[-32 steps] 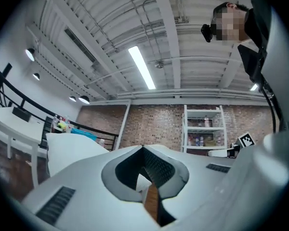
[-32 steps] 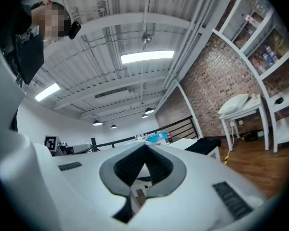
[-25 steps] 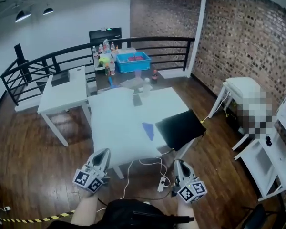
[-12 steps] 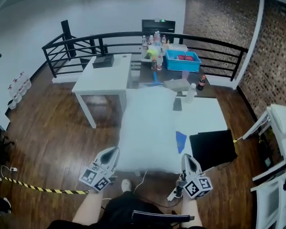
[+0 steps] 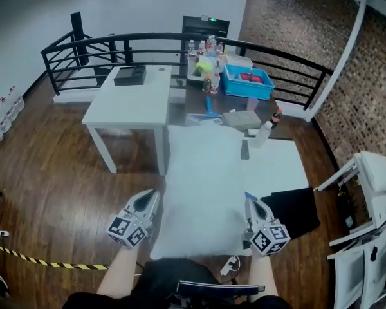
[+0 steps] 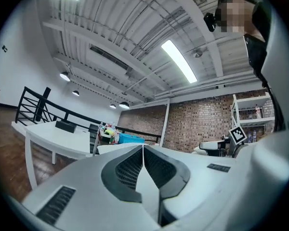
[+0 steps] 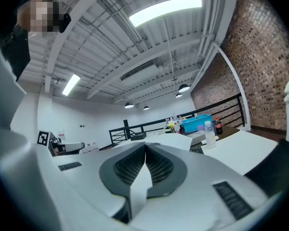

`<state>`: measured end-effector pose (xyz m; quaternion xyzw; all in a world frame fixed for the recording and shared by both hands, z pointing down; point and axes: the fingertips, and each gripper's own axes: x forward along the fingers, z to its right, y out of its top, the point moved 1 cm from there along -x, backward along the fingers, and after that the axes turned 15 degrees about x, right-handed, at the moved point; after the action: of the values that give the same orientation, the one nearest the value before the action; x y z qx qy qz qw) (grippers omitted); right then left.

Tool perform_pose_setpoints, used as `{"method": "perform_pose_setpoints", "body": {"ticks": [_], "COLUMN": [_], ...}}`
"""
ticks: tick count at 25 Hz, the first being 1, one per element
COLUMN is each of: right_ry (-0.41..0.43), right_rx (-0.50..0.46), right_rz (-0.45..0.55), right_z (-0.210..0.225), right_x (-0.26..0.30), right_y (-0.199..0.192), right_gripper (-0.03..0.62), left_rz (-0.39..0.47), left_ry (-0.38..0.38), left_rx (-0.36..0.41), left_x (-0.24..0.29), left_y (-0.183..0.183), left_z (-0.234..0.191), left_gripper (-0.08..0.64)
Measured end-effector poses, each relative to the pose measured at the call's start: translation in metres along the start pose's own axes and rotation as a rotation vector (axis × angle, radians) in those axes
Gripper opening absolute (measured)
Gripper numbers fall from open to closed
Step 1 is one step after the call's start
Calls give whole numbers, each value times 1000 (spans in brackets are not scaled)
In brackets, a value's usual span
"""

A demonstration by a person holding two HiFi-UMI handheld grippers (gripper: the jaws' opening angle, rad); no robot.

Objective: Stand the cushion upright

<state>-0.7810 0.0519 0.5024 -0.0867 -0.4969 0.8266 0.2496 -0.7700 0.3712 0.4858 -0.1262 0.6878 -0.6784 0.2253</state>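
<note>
The cushion (image 5: pixel 202 185) lies flat along the left side of the white table (image 5: pixel 280 163). Its near end reaches the table's near edge. It is not standing up yet, so the whole job is still to do.

The left gripper (image 5: pixel 149 198) is just beside the cushion's near left corner. The right gripper (image 5: pixel 252 203) is beside its near right corner. Both have their fingers pressed together and hold nothing.

The table's right side is bare, with a black mat (image 5: pixel 294 208) at its near right corner. A bottle (image 5: pixel 264 132) stands near the far edge, so I think lifting there needs care.
</note>
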Motion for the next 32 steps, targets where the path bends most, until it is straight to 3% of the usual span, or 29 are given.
{"method": "perform_pose_setpoints", "body": {"ticks": [1,2,4,7,11,14,17,21,24,28,29,32], "right_ry": [-13,-24,-48,-98,-176,-206,-209,-228,-229,-142,-102,13], "right_rx": [0,6,13,31,104,107,140,241,275,370,393,437], "right_rz": [-21,-45,-92,-173,-348,-466,-539,-562,-571,-576,-574,-562], "right_z": [3,7,15,40,83,100,106,117,123,116,111,87], "right_x": [12,24,42,62,84,104,121,135,136,139,139,144], "right_y": [0,0,-1,-9,-41,-64,-84,-95,-98,-106,-106,-100], "right_gripper": [24,99,157,195,373,475,495,543,551,545,519,440], "left_rz": [-20,-38,-74,-142,-290,-436,-505,-554,-547,-507,-492,-444], "left_ry": [-2,0,6,-8,-70,-98,-103,-146,-214,-272,-285,-326], "left_rx": [-8,-20,-71,-186,-336,-326,-364,-628,-789,-851,-858,-880], "left_x": [10,21,41,69,94,105,114,123,129,139,141,144], "left_y": [-7,-13,-28,-56,-109,-152,-179,-213,-225,-224,-220,-205], "left_z": [-11,-21,-39,-52,-48,-41,-41,-42,-33,-22,-17,-7], "left_gripper": [5,6,69,162,282,365,406,498,503,503,502,388]}}
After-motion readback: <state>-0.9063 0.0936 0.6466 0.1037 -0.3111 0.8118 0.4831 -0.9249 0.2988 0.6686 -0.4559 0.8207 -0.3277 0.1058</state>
